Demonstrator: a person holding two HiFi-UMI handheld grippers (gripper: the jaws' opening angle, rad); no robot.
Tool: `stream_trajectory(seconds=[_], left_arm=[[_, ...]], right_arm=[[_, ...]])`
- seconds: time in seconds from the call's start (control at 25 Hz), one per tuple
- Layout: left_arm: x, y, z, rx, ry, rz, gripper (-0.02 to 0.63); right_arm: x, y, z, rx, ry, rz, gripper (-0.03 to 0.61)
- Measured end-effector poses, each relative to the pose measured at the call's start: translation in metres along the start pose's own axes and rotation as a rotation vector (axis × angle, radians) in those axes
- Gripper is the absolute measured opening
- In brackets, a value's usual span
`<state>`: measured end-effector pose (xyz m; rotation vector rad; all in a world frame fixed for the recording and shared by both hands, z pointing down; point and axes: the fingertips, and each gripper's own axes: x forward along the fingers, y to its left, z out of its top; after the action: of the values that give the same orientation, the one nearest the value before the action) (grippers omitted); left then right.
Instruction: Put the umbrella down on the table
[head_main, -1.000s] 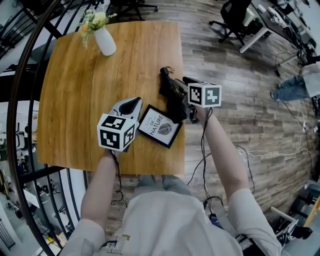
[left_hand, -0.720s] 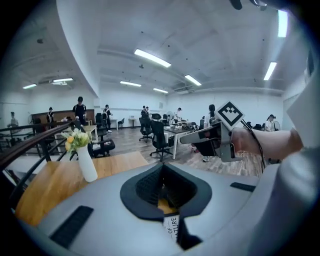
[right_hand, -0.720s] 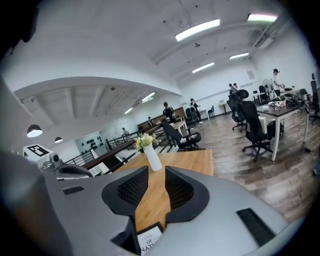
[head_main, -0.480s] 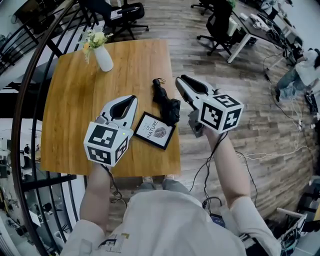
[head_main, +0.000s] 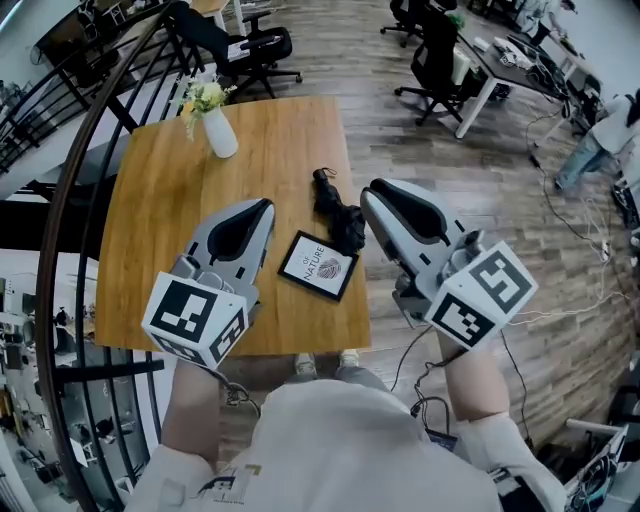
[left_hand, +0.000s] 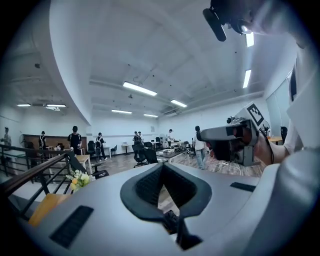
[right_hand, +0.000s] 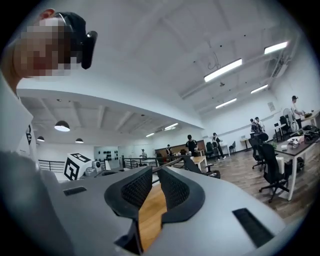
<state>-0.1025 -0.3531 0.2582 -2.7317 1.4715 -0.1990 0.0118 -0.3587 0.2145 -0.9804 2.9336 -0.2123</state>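
The left tool (head_main: 262, 205) hovers empty, jaws closed together. The right tool (head_main: 372, 190), also empty, has just been closing to a narrow slit. Between them the folded black umbrella (head_main: 340, 210) lies on the desk (head_main: 170, 190), just beside a framed print (head_main: 318, 266).

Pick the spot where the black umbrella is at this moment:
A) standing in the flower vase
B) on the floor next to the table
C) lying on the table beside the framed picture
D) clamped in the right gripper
C: the umbrella lies flat on the wooden table, near its right edge, just beyond the framed picture.
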Motion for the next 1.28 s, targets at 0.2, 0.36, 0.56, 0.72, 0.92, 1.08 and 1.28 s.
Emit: stream_trajectory(seconds=[0.2,0.36,0.56,0.72,0.92,1.08,1.28], left_arm=[[-0.030,-0.009,0.021,0.058,-0.029,0.000,0.017],[-0.044,-0.029,0.026,0.129,0.000,-0.017,0.017],[-0.060,-0.046,0.017,0.108,0.045,0.000,0.017],[-0.073,-0.044,0.013,0.103,-0.042,-0.015,0.017],[-0.084,-0.056,-0.020,0.046,0.056,-0.033,0.017],[-0.085,-0.043,-0.034,0.074,0.049,-0.008,0.017],[-0.085,-0.039,-0.033,0.040,0.036,0.031,0.017]], right_arm=[[-0.021,0.041,0.013,-0.060,-0.030,0.001,0.064],[-0.038,0.059,0.016,-0.061,-0.058,-0.014,0.044],[-0.053,0.072,0.004,-0.085,-0.044,-0.028,0.037],[-0.054,0.071,-0.014,-0.100,-0.011,-0.051,0.031],[-0.052,0.074,-0.046,-0.096,0.052,-0.035,0.029],[-0.047,0.071,-0.054,-0.111,0.089,-0.044,0.029],[-0.054,0.064,-0.054,-0.104,0.093,-0.062,0.029]])
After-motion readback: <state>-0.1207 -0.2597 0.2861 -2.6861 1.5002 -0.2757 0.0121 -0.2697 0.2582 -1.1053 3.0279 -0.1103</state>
